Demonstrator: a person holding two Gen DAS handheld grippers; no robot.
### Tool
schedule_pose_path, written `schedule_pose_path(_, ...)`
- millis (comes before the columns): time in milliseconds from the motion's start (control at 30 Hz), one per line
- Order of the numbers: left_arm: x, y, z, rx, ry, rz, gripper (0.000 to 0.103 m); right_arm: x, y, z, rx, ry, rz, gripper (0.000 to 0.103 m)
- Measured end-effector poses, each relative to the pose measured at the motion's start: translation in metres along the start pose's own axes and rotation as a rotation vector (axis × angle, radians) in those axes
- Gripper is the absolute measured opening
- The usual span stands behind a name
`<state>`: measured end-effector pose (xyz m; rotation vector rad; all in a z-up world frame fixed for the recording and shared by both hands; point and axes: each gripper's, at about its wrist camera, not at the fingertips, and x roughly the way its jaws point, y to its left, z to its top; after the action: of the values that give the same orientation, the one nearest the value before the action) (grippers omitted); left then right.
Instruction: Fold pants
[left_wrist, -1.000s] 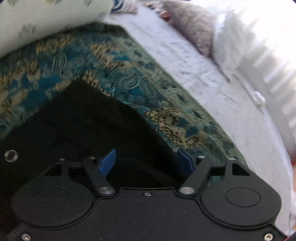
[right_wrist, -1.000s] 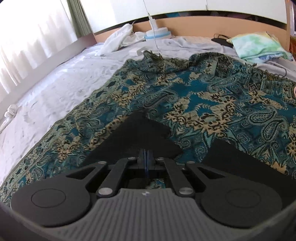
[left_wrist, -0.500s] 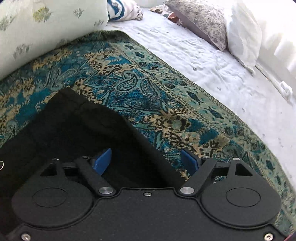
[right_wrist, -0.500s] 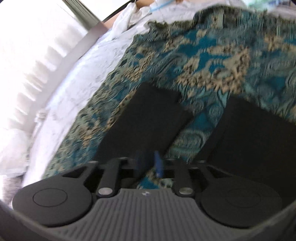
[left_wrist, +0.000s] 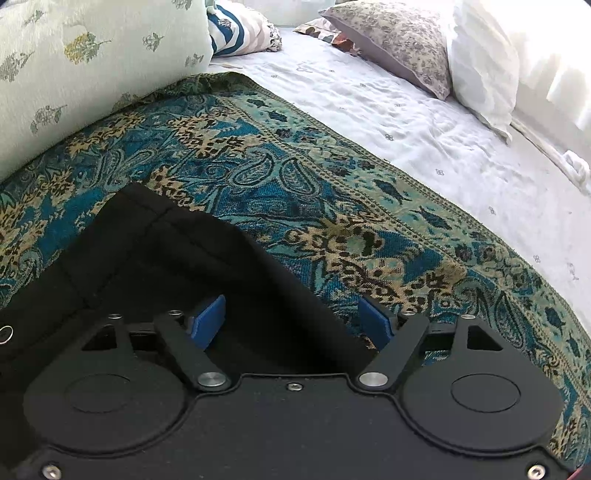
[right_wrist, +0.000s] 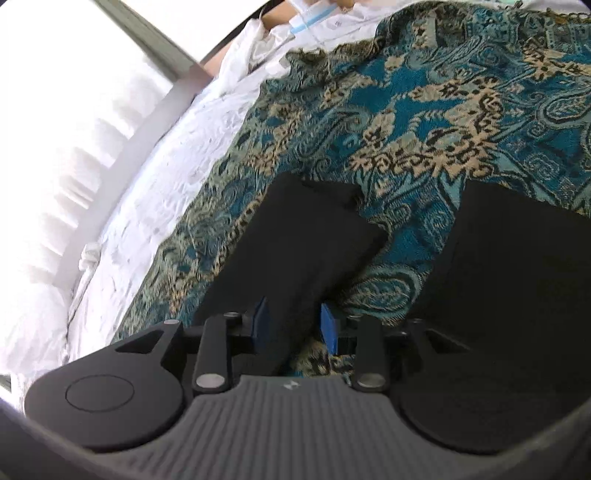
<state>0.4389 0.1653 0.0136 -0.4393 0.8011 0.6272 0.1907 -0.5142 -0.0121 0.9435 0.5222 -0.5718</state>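
Black pants (left_wrist: 166, 258) lie on a teal paisley throw (left_wrist: 332, 206) spread over a bed. In the left wrist view my left gripper (left_wrist: 291, 310) stands wide over the pants' waist corner, its jaws closing a little, and the fabric edge runs between the blue pads (left_wrist: 212, 314) without being pinched. The right wrist view shows two black legs, one (right_wrist: 303, 236) running up between the pads and one (right_wrist: 517, 258) at the right. My right gripper (right_wrist: 294, 315) hangs low over the near leg, its jaws opening and not pressing the cloth.
A white sheet (left_wrist: 443, 147) covers the bed beyond the throw. Pillows (left_wrist: 402, 40) and a pale flowered cushion (left_wrist: 74, 66) lie at the far end. A window sill and bright curtain (right_wrist: 92, 140) run along the bed's side. A white cloth heap (right_wrist: 251, 48) lies far off.
The right gripper went from shut to part open and tipped down and rolled over the near leg. The left gripper dipped and shifted along the waist edge, staying wide.
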Motion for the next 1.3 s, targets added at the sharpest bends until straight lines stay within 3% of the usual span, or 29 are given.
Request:
schedule_pose_path(33,0.0,0.0,0.0,0.002,-0.001,-0.001,0.076,-0.003,0.003,-0.001,-0.007,-0.021,-0.003,0.039)
schedule_pose_path(233,-0.001,0.003,0.0,-0.008,-0.005,-0.002,0.07,-0.02,0.012,-0.003,-0.064,-0.146,0.028,0.037)
schedule_pose_path(400,-0.002,0.007,0.001,-0.028,0.0,-0.008,0.067,-0.011,0.011,-0.003,-0.011,-0.129,0.089,0.037)
schedule_pose_path(567,-0.001,0.008,0.003,-0.031,0.003,-0.008,0.068,0.005,0.016,-0.01,-0.018,-0.113,-0.005,0.037)
schedule_pose_path(733,0.0,0.004,0.001,-0.02,-0.015,0.009,0.068,0.019,0.016,-0.008,-0.016,-0.135,-0.016,0.037)
schedule_pose_path(833,0.001,-0.001,-0.002,-0.007,-0.026,0.027,0.069,0.031,0.02,-0.004,-0.025,-0.137,-0.035,0.045)
schedule_pose_path(900,0.002,-0.003,-0.003,0.004,-0.034,0.036,0.068,0.039,0.025,-0.003,-0.05,-0.133,-0.056,0.038)
schedule_pose_path(933,0.002,-0.004,-0.003,0.008,-0.04,0.041,0.064,0.043,0.029,-0.002,-0.062,-0.132,-0.077,0.028)
schedule_pose_path(967,0.001,-0.005,-0.004,0.017,-0.051,0.049,0.037,0.046,0.03,-0.001,-0.069,-0.129,-0.097,0.009)
schedule_pose_path(1000,-0.003,-0.006,-0.005,0.036,-0.076,0.066,0.017,0.047,0.032,-0.001,-0.071,-0.128,-0.106,0.007)
schedule_pose_path(1033,-0.005,-0.006,-0.006,0.051,-0.09,0.076,0.005,0.047,0.034,0.0,-0.072,-0.135,-0.114,0.004)
schedule_pose_path(1167,-0.022,0.014,-0.001,-0.003,-0.097,-0.016,0.003,0.035,0.049,0.002,-0.117,-0.176,-0.181,0.004)
schedule_pose_path(1300,-0.05,0.038,0.001,-0.006,-0.118,-0.105,0.003,0.007,0.053,0.011,-0.115,-0.22,-0.137,0.004)
